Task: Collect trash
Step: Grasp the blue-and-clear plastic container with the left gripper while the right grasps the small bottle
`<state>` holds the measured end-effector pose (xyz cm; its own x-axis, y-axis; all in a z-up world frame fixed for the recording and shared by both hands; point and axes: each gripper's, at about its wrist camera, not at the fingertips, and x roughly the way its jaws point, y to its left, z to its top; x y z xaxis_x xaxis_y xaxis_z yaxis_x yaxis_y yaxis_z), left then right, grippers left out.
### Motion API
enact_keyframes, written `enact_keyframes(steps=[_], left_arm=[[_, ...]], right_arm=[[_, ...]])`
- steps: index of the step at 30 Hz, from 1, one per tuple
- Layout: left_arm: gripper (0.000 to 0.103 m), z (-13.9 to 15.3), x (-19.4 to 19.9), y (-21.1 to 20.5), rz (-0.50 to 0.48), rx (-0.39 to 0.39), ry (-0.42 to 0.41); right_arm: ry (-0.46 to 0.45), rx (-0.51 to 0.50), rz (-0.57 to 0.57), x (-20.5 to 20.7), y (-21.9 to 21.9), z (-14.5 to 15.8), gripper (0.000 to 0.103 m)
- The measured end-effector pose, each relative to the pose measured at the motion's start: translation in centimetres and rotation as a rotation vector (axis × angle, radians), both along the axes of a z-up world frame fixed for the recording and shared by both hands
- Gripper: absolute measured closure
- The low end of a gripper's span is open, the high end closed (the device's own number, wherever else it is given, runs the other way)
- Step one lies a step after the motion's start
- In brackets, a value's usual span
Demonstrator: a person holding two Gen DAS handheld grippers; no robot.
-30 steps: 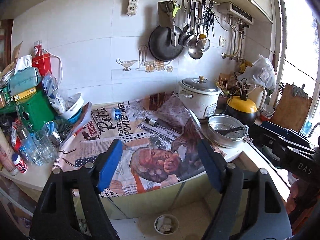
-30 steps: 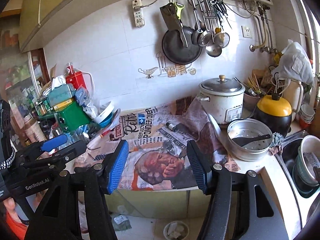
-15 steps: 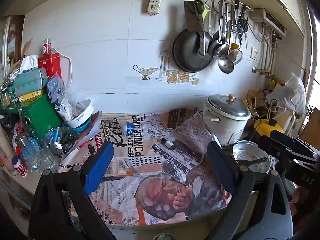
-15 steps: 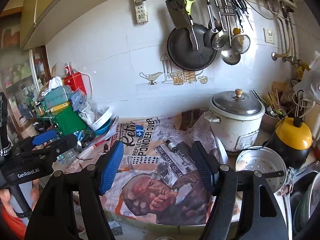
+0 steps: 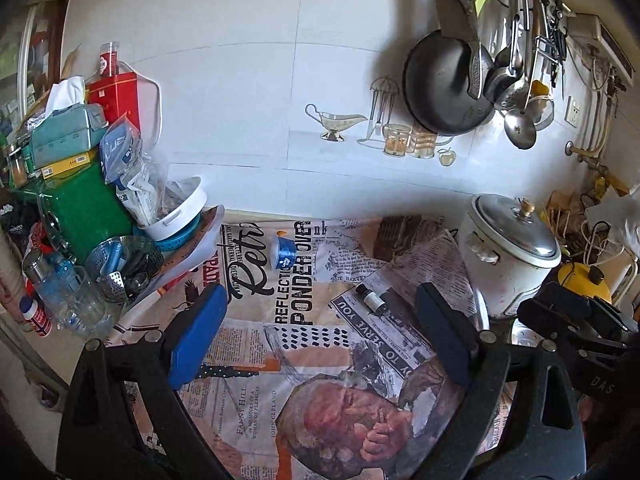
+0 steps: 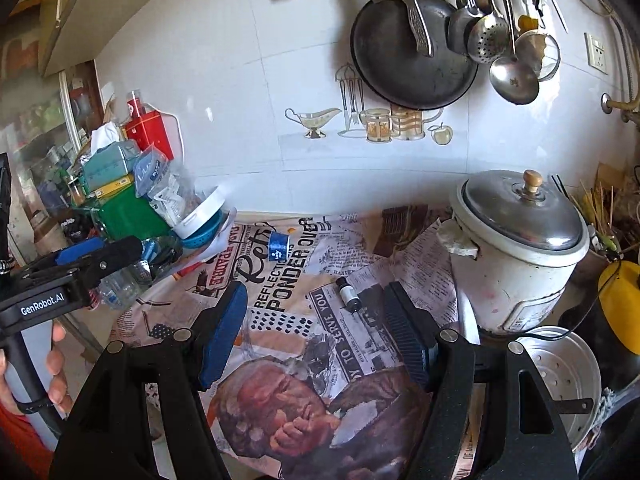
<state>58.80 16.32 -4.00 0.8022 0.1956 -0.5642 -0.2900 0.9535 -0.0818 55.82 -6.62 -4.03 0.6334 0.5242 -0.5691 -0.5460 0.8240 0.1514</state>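
Both grippers over the kitchen counter, nothing between the fingers of either. Left gripper (image 5: 318, 338) fingers wide apart, jaws have just been opening; right gripper (image 6: 314, 332) fingers apart too, narrower gap, also just been opening. Trash on the newspaper-print cloth (image 5: 256, 364): a small blue cup (image 5: 284, 252) lying on its side near the back of the cloth, on the big black lettering, beyond the fingertips and a bit toward the left finger in the left view; in the right view the same cup (image 6: 278, 246) sits beyond the left finger tip, apart from it. Cup is blue with white print, pale rim, open end can't be made out. Second item, a small bottle (image 5: 372, 300), lies flat on the cloth, dark cap, white label, dark body; it is ahead of the gap and nearer the right finger in the left view, untouched. In the right view the bottle (image 6: 348, 294) lies just ahead of the gap between the fingertips, closer to the right finger, not touching. White rice cooker (image 6: 516, 248) stands to the right of the cloth, well apart from the cup. Clutter pile with a green box (image 5: 86, 208) at the left edge. Person's hand (image 6: 54, 376) holds the left gripper's handle.
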Motion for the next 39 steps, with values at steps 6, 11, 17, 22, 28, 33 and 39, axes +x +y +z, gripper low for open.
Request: enact_keyframes(steps=[6, 11, 17, 22, 28, 33, 39], left_arm=[[0.008, -3.0, 5.1, 4.6, -0.053, -0.06, 0.079], [0.008, -5.6, 8.8, 9.0, -0.06, -0.075, 0.148], [0.008, -10.4, 12.6, 13.6, -0.03, -0.119, 0.252], [0.008, -14.3, 15.3, 15.8, -0.018, -0.147, 0.321], [0.013, -18.0, 18.9, 16.9, -0.05, -0.155, 0.358], [0.025, -20.9, 22.4, 18.0, -0.071, -0.205, 0.376], [0.041, -22.0, 25.7, 17.6, -0.142, -0.211, 0.347]], right_arm=[[0.084, -0.038, -0.057, 3.9, 3.2, -3.1, 0.036], [0.165, -0.08, -0.11, 7.6, 6.1, -6.8, 0.036], [0.284, -0.157, -0.125, 13.1, 9.2, -12.5, 0.037], [0.345, -0.178, -0.142, 17.2, 10.9, -16.6, 0.049], [0.422, -0.213, -0.127, 20.1, 11.5, -20.3, 0.064], [0.426, -0.227, -0.103, 19.5, 11.8, -21.0, 0.067], [0.431, -0.232, -0.083, 18.9, 12.1, -21.9, 0.077]])
